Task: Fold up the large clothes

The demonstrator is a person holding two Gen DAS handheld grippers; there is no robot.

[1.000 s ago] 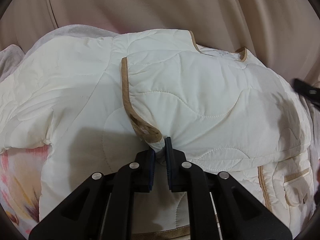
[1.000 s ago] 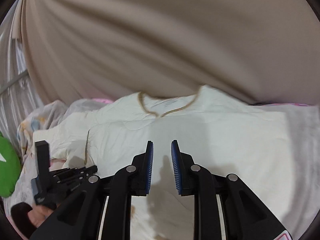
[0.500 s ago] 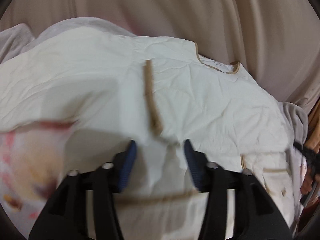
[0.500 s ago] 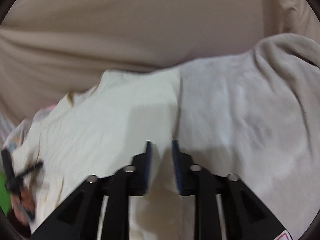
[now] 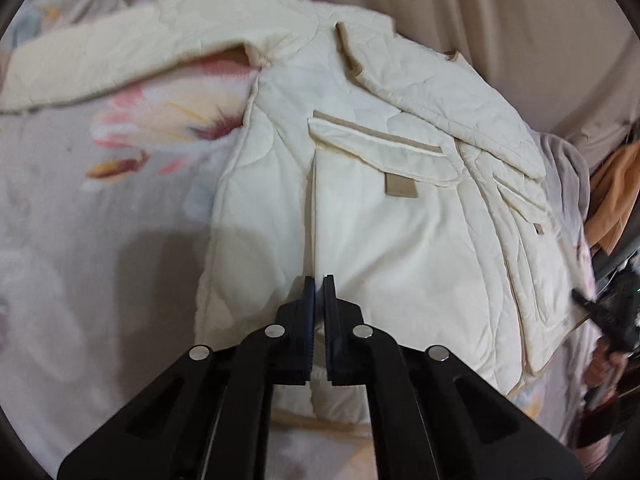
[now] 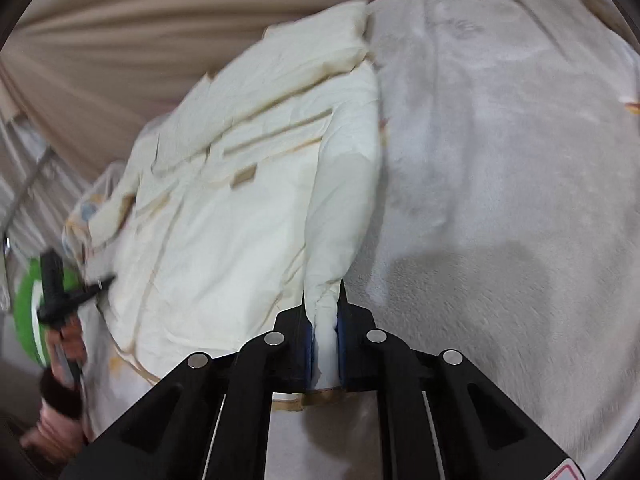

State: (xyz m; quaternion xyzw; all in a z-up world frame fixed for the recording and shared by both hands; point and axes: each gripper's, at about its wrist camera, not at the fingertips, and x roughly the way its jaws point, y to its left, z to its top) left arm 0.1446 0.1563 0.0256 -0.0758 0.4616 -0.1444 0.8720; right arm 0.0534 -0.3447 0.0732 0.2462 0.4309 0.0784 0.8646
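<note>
A cream quilted jacket [image 5: 392, 216] with tan trim and flap pockets lies spread on the bed; it also shows in the right wrist view [image 6: 240, 216]. One sleeve [image 5: 120, 52] stretches out to the far left. My left gripper [image 5: 319, 280] is shut on the jacket's bottom hem beside the left pocket. My right gripper [image 6: 323, 300] is shut on a pinched fold of the jacket's bottom right edge [image 6: 344, 208]. Each gripper shows at the edge of the other's view, the right one [image 5: 608, 320] and the left one [image 6: 60, 288].
A grey blanket with a floral print [image 5: 120, 136] covers the bed; it is plain grey to the right [image 6: 500, 200]. Beige curtains [image 5: 500, 4] hang behind. An orange cloth [image 5: 616, 196] is at the far right, a green object [image 6: 28, 320] at the left.
Both grippers moved from the upper part of the jacket down to its bottom hem. The left let go of the tan-trimmed edge, opened, then shut on the hem. The right shut on the bottom right edge.
</note>
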